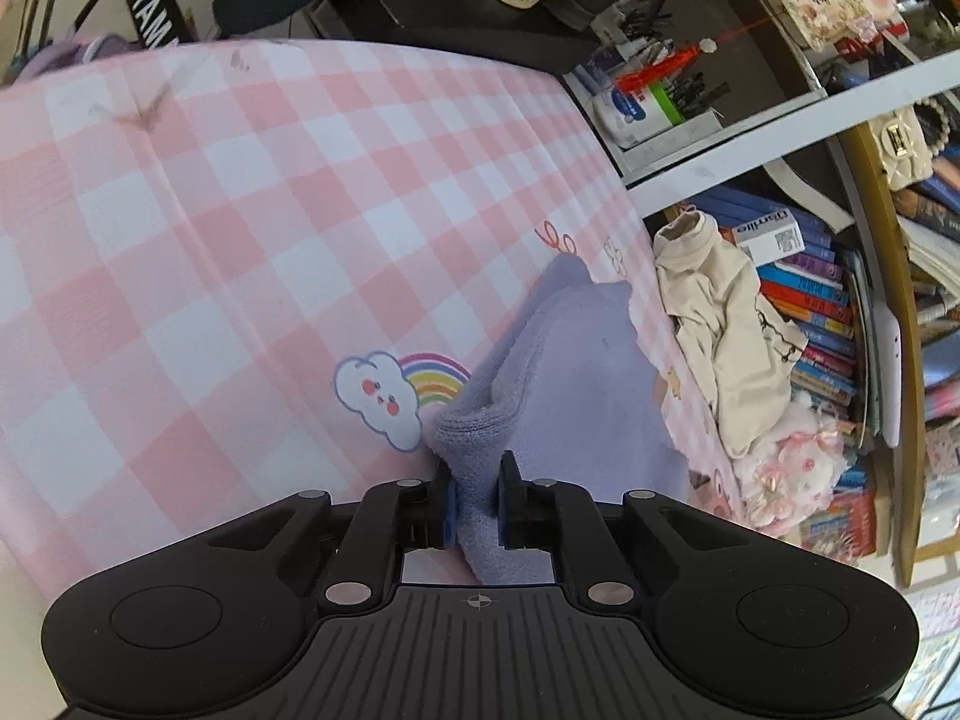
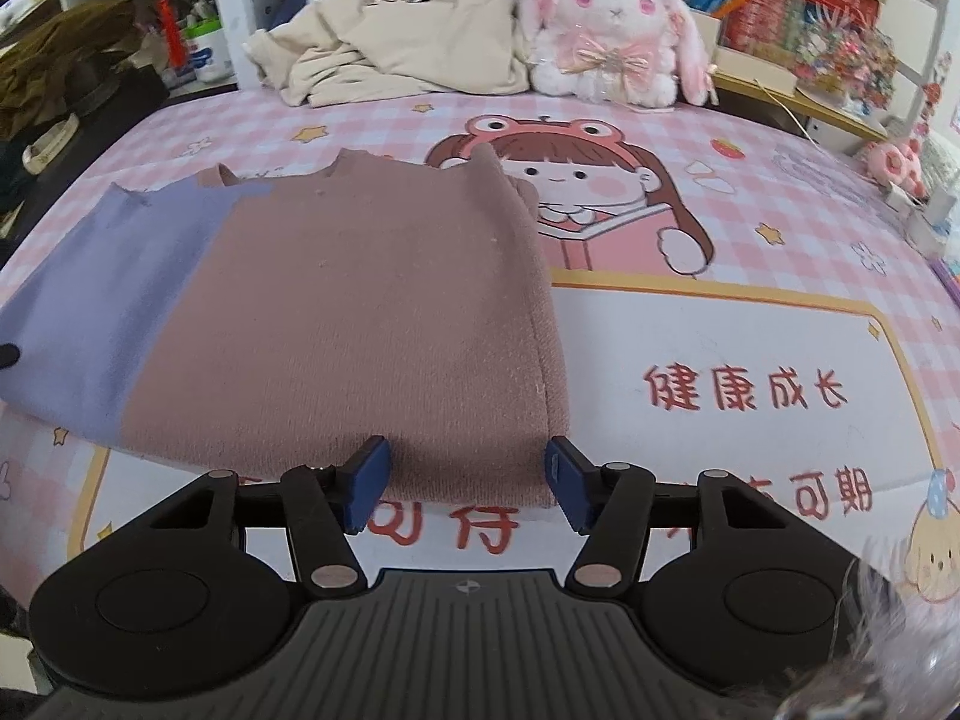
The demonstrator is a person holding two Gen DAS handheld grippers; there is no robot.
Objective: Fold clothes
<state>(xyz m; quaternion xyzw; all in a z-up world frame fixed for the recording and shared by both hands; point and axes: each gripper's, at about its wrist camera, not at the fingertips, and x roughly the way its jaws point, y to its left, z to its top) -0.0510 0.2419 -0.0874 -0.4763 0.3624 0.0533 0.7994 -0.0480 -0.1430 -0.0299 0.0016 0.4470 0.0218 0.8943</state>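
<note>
A two-tone garment lies on the pink checked mat (image 1: pixel 240 240). Its lavender part (image 1: pixel 564 372) shows in the left wrist view, lifted at the near edge. My left gripper (image 1: pixel 475 498) is shut on that lavender edge, bunched between the blue pads. In the right wrist view the garment lies flat, with a dusty-pink part (image 2: pixel 372 324) in the middle and the lavender part (image 2: pixel 114 306) at the left. My right gripper (image 2: pixel 465 474) is open, its fingers either side of the dusty-pink part's near hem.
A crumpled cream garment (image 2: pixel 408 48) and a white-pink plush rabbit (image 2: pixel 606 24) sit at the mat's far edge. Shelves of books (image 1: pixel 822 312) stand behind them. Dark clutter (image 2: pixel 66 78) lies off the mat's left side. The mat (image 2: pixel 750 312) lies bare right of the garment.
</note>
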